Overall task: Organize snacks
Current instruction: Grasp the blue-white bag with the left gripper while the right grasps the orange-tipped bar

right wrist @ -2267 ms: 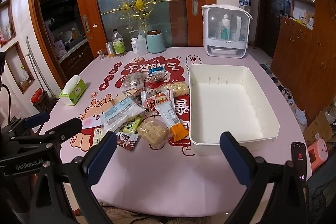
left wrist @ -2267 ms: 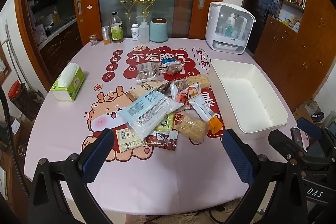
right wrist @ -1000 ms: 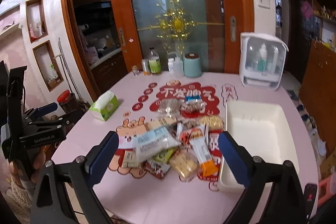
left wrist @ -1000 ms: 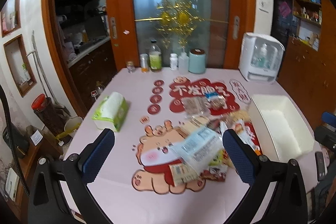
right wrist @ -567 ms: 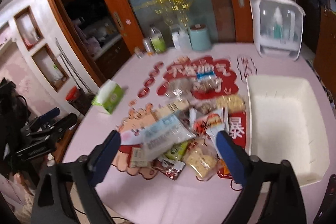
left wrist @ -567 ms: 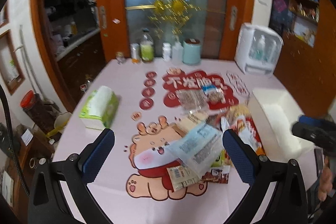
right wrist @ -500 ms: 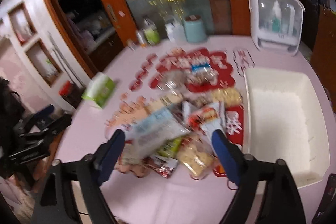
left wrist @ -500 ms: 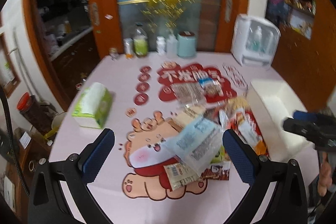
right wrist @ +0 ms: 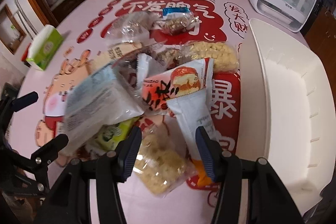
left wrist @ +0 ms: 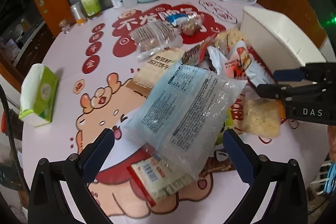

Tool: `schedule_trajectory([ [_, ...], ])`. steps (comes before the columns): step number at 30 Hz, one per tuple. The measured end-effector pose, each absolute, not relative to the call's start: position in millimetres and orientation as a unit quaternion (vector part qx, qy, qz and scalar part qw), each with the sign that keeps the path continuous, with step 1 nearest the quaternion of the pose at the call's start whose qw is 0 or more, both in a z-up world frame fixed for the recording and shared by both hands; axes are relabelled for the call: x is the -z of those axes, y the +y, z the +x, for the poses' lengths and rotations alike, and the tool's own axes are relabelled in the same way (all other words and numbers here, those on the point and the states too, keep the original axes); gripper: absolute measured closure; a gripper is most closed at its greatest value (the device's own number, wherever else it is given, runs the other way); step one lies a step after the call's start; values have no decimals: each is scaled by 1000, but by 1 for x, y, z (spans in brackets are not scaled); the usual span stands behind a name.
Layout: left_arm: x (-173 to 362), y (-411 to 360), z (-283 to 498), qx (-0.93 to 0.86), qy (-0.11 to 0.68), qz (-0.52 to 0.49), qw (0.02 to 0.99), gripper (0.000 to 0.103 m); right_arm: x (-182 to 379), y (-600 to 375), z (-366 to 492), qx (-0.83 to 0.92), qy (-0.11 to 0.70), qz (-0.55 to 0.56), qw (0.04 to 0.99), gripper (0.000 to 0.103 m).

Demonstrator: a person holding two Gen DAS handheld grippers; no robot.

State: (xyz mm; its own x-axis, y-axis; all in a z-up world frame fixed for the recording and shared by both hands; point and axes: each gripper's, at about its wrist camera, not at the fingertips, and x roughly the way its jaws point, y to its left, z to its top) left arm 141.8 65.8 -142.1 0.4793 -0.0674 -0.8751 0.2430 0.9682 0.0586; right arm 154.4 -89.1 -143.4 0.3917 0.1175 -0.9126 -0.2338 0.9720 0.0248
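Both grippers are now low over the snack pile, where half a second ago they stood well above the table with the whole spread in view.

Right gripper: jaws have just been closing, and now stand roughly half spread. Between them lies the clear pack of pale puffed pieces; the white-and-orange stick pack lies against the right-hand pad. Whether either pad presses on the puffed pack I cannot tell from the right wrist view; it lies flat on the table, not lifted. I read this as open, closing in for a first pick.

Left gripper: jaws spread wide, as before, nothing pinched. The large pale-blue flat pack fills the space ahead of them, at 12 o'clock from the fingertips, on top of the pile.

White bin: empty, at 3 o'clock from the pile, its near wall just beside the snacks. The tissue box sits well apart at 9 o'clock.

Judgement: the task is at its very start, with no snack yet in the bin. The right hand is nearest the bin, so a short carry toward 3 o'clock should follow once the grip is firm. Risk: the stick pack could be caught along with the puffed pack.
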Motion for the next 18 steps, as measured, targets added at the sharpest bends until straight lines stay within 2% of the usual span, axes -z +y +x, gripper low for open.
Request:
schedule_trajectory([
  [7,170,54,166,98,530,109,835,1,161,-85,174,-76,559,-82,822,49],
  [18,191,53,192,133,560,82,814,0,179,-81,194,-22,560,-149,815,49],
])
